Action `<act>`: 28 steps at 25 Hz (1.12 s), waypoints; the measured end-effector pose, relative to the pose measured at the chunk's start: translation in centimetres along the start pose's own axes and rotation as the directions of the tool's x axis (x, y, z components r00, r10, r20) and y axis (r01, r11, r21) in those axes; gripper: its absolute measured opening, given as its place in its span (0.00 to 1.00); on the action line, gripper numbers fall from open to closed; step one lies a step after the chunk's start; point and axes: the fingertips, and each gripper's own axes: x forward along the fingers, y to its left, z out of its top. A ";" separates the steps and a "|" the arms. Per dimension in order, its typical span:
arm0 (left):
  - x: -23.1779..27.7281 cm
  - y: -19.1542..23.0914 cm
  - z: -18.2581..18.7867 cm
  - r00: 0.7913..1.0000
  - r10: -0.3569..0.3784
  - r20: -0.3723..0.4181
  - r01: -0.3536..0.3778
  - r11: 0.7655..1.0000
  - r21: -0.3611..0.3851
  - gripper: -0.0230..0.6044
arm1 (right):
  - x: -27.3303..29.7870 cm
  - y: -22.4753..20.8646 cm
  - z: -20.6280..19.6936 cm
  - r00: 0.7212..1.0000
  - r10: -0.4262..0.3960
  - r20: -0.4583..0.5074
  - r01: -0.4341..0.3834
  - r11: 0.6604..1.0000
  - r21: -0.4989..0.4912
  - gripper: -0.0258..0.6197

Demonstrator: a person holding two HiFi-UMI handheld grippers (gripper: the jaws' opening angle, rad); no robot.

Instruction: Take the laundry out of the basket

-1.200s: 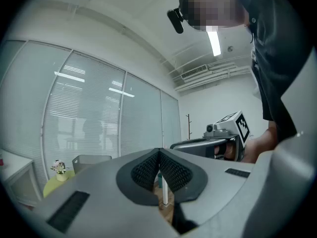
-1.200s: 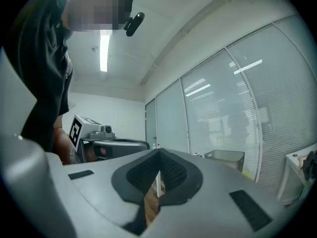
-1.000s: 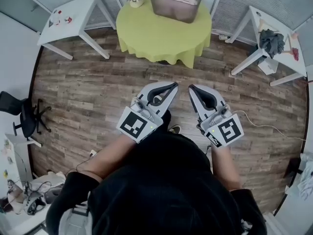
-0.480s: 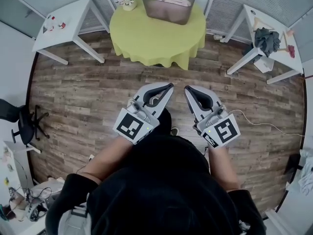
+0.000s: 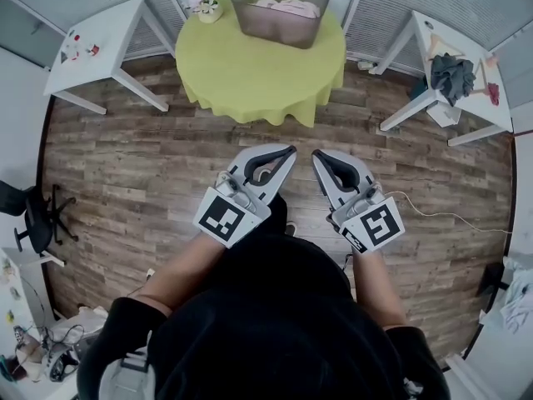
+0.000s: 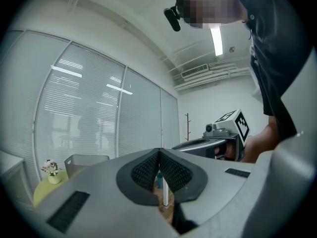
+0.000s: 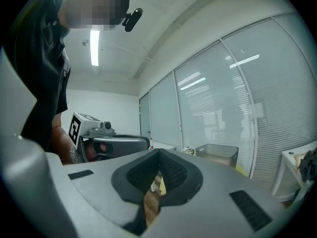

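Currently both grippers are held side by side in front of the person's dark-clothed torso. The left gripper [image 5: 289,151] has its jaws closed tip to tip, with nothing between the ribbed black pads [image 6: 146,171]. The right gripper [image 5: 317,156] is in the same condition: jaws fully together and empty.

The grey rectangular plastic basket [image 5: 277,25] stands well apart from both grippers, on the far side of the round table with a lime-green cloth [image 5: 250,69]. The pale pink laundry [image 5: 290,7] lies inside the basket. A small pot of flowers [image 5: 202,5] stands on the same table, just beside the basket.

A stretch of brown wooden plank floor [image 5: 150,157] lies between the grippers and the table. A white square table [image 5: 100,32] flanks it on the left. A second white table [image 5: 433,44] on the right carries a crumpled dark grey cloth [image 5: 452,73]. A black office chair [image 5: 37,219] stands at the left edge, and a thin white cable [image 5: 450,216] runs across the floor at the right.
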 end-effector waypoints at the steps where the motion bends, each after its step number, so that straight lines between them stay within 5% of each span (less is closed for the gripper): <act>1: 0.3 0.5 -0.1 1.000 -0.003 -0.001 0.003 1.000 -0.004 0.05 | 0.5 -0.4 0.0 1.000 0.000 -0.003 0.000 1.000 0.001 0.08; 28: 6.8 16.5 0.7 1.000 -0.013 0.020 0.013 0.999 -0.043 0.05 | 14.5 -9.8 2.8 0.999 0.004 -0.054 -0.006 1.000 -0.027 0.08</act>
